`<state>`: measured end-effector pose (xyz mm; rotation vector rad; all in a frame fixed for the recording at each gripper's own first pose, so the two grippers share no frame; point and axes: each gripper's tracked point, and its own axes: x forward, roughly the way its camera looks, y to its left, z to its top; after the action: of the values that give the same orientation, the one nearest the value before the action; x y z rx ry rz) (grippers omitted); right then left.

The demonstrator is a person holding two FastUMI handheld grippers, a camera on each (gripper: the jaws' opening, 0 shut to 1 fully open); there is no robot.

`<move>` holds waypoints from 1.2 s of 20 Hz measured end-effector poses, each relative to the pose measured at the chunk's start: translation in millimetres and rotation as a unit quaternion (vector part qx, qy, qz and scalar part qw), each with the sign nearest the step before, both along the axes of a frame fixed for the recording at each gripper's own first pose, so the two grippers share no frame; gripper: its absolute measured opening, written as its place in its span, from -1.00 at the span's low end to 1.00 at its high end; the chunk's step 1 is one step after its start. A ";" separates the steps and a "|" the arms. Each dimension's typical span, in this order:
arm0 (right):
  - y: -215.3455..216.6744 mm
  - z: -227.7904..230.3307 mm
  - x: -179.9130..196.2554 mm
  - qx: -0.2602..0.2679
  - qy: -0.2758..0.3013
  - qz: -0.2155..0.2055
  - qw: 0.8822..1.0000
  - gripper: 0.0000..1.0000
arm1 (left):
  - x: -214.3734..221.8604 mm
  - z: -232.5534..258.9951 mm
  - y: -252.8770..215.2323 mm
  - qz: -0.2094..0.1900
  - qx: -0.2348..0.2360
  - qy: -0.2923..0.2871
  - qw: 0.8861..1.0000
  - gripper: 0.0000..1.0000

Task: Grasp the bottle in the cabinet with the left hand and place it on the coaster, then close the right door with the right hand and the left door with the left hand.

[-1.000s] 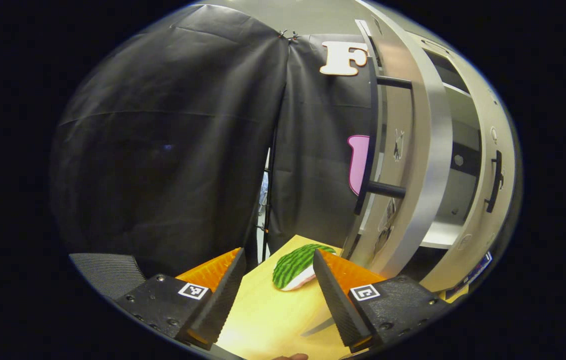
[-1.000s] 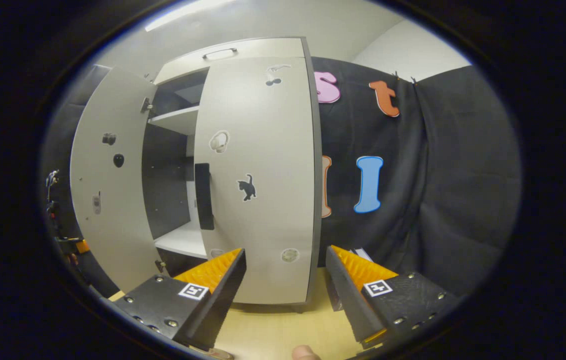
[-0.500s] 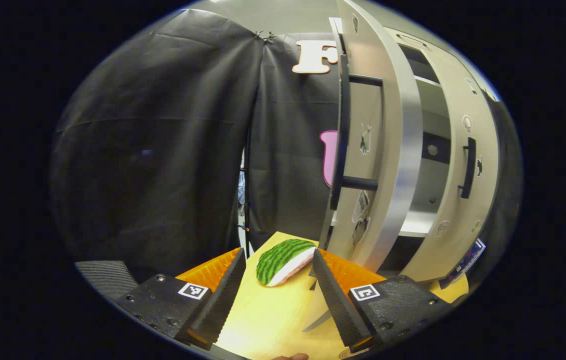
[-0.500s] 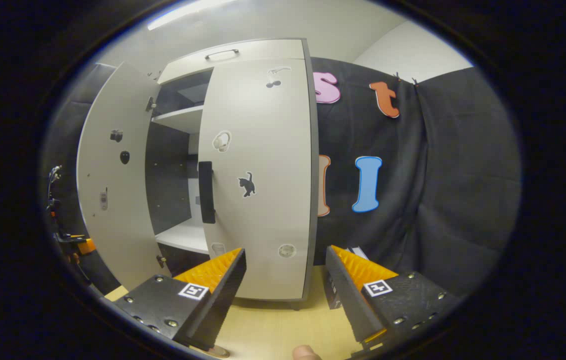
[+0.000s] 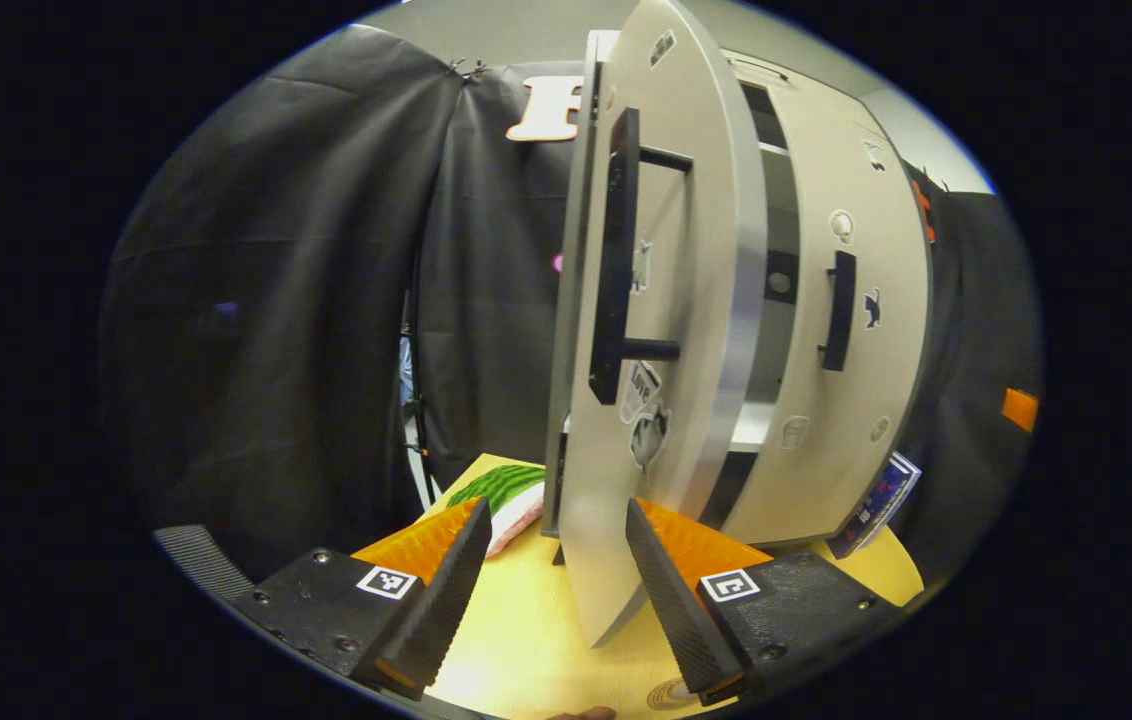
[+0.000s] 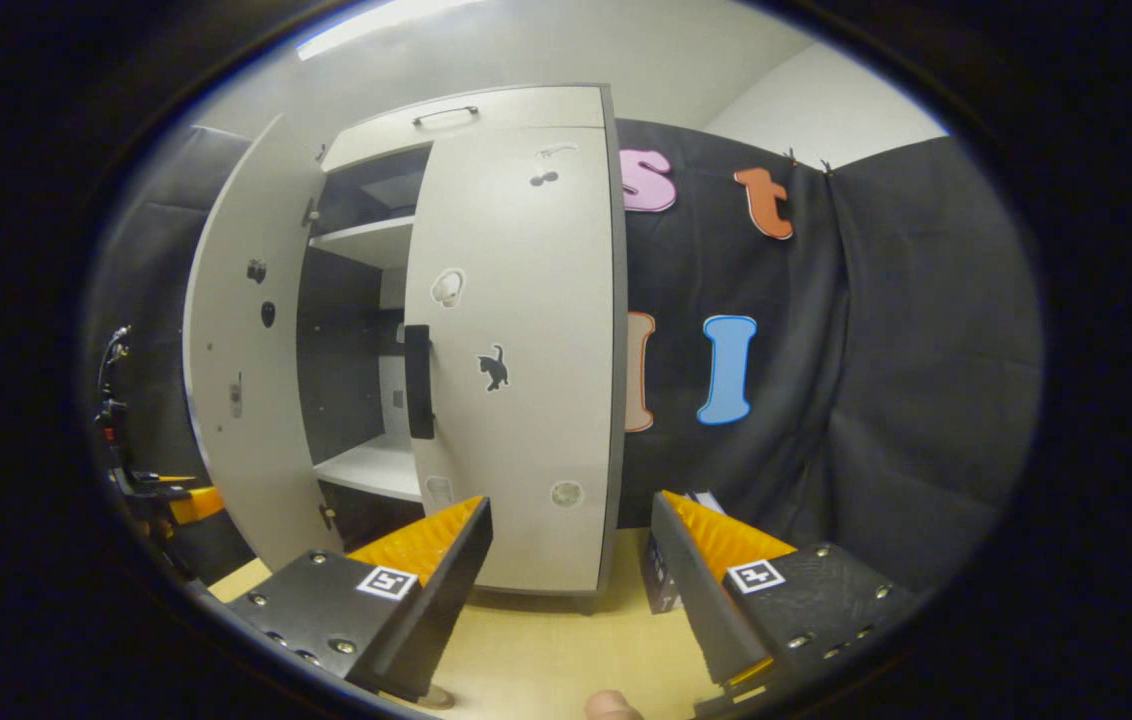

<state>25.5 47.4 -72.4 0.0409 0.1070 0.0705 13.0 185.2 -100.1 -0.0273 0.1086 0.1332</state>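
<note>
Left gripper (image 5: 551,580): jaws spread, nothing held. It hovers low over the light wooden table (image 5: 526,640), with the lower edge of the open pale grey left cabinet door (image 5: 671,330) between its fingers; contact cannot be confirmed. This door stands ajar and carries a black bar handle (image 5: 614,255) and several stickers.

Right gripper (image 6: 571,580): jaws spread, nothing held, above the table's near edge and apart from the pale grey right cabinet door (image 6: 516,350). This door lies about flush with the cabinet front; whether it is fully shut cannot be told.

A green-striped watermelon-slice cushion (image 5: 501,492) lies on the table beyond the left door. A round patterned coaster (image 5: 671,693) shows partly at the table's near edge. The bottle's position cannot be determined.
</note>
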 end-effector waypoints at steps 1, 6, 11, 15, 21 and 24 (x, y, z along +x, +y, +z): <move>-1.0 0.3 -2.3 0.001 -0.001 0.000 1.000 0.94 | -0.1 -1.3 -4.2 -0.004 0.007 0.003 1.000 0.76; -1.6 1.1 -12.0 -0.001 -0.003 -0.002 1.000 0.94 | 2.0 -2.9 -24.9 -0.055 -0.003 0.008 0.998 0.77; -4.6 2.7 -21.7 0.002 -0.005 -0.006 1.000 0.94 | 4.6 2.5 -114.8 -0.145 0.005 -0.004 0.989 0.76; -12.7 2.6 -27.8 0.006 -0.007 -0.014 1.000 0.94 | 10.4 12.7 -135.5 -0.165 0.044 -0.020 0.985 0.79; -19.6 -0.7 -26.7 0.013 -0.002 -0.021 1.000 0.94 | 5.0 9.7 -145.3 -0.177 0.021 -0.014 0.984 0.80; -17.6 1.3 -25.0 0.011 -0.005 -0.017 1.000 0.94 | 4.2 13.1 -147.5 -0.177 0.023 -0.017 0.984 0.80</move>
<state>0.6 29.8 -71.0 0.0647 0.0964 0.0375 17.2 37.8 -87.0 0.0362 0.0744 -0.2205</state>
